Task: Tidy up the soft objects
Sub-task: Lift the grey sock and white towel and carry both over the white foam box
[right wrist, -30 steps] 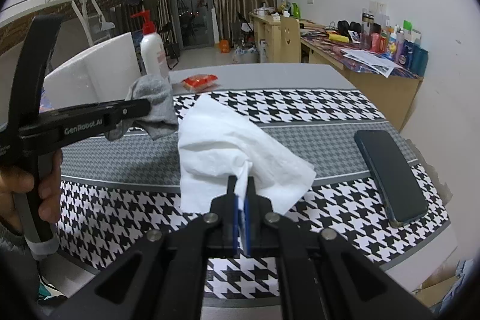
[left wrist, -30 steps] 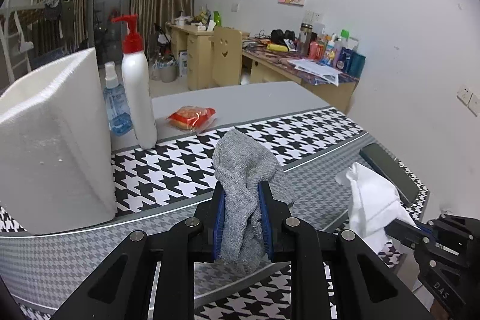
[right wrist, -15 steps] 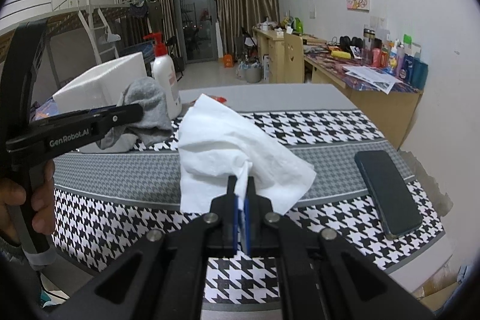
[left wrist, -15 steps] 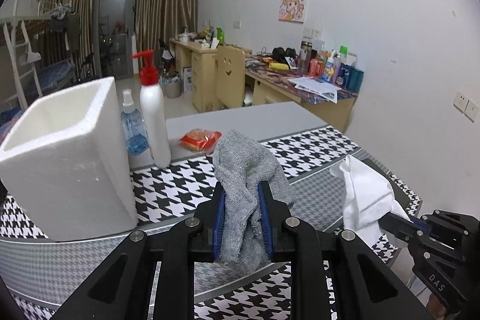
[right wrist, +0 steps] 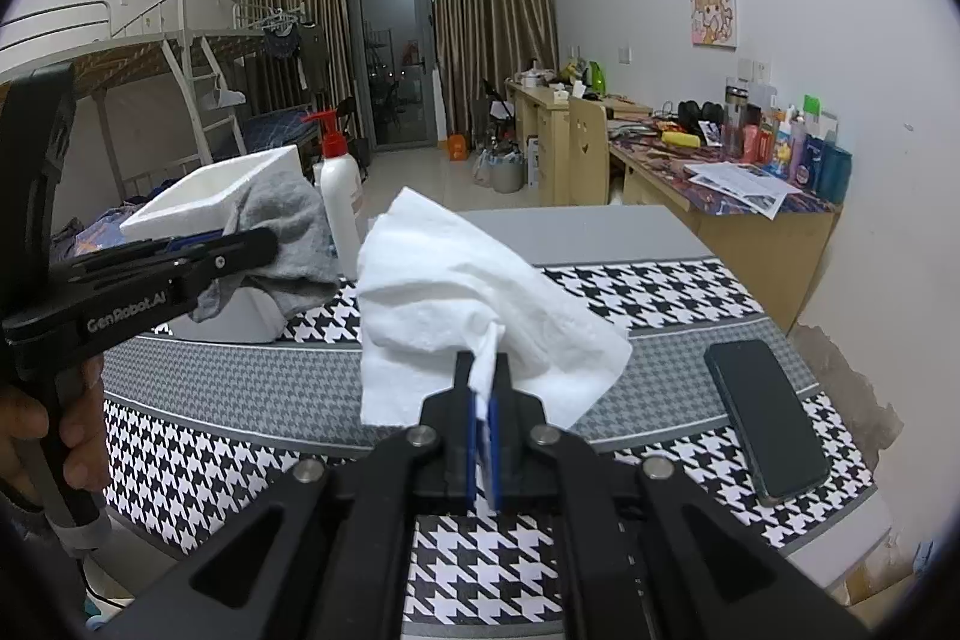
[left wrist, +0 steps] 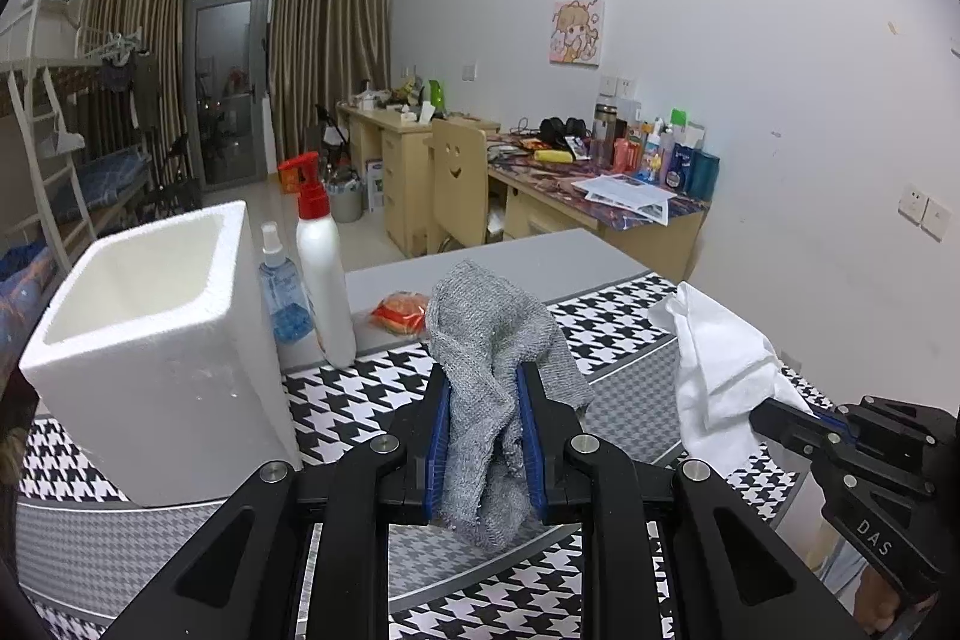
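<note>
R gripper pinched white tissue, held above houndstooth table. L gripper clamped grey cloth by foam box near table's far left corner. Phone lay at right edge.

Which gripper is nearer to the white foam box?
Left. The left gripper, shut on the grey cloth, is right beside the foam box. The right gripper, shut on the white tissue, is farther off, toward the phone.
</note>
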Demonstrator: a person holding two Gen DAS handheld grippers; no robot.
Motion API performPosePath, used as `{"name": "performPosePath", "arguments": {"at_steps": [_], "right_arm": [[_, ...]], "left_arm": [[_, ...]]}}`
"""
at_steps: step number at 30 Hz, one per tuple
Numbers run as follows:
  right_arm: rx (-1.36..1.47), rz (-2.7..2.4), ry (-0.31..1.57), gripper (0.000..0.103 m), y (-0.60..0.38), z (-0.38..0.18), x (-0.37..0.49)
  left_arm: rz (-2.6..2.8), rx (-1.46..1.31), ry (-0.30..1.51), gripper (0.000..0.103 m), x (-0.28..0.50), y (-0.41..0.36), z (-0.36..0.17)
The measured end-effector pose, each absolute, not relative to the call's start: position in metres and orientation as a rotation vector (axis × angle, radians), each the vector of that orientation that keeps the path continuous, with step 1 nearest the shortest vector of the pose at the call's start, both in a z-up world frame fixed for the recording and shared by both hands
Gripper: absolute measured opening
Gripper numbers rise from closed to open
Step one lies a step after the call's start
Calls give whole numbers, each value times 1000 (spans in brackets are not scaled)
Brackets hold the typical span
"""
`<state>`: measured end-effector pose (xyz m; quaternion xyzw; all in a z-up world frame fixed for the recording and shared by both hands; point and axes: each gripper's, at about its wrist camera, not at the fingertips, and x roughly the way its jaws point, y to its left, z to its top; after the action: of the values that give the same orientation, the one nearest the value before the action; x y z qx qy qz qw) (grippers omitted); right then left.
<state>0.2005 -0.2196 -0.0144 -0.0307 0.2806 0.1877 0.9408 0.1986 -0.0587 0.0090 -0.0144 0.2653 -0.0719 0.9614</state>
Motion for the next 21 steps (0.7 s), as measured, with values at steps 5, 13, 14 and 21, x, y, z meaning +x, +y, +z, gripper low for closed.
{"name": "performPosePath", "arguments": {"at_steps": [5,13,14,21], "right_arm": [[-71,386,549,5,-214,-8,198],[-77,399,517,5,-200,2,198],[-78,397,515,5,-197,3,199],[-92,416,491,5,-177,11,201]], "left_arm": [[-149,-26,527,23,196,-55,15],[-131,-20,503,23,190,-39,27],[-128,-20,501,23,190,-36,28],[-123,-12,499,23,189,-20,29]]}}
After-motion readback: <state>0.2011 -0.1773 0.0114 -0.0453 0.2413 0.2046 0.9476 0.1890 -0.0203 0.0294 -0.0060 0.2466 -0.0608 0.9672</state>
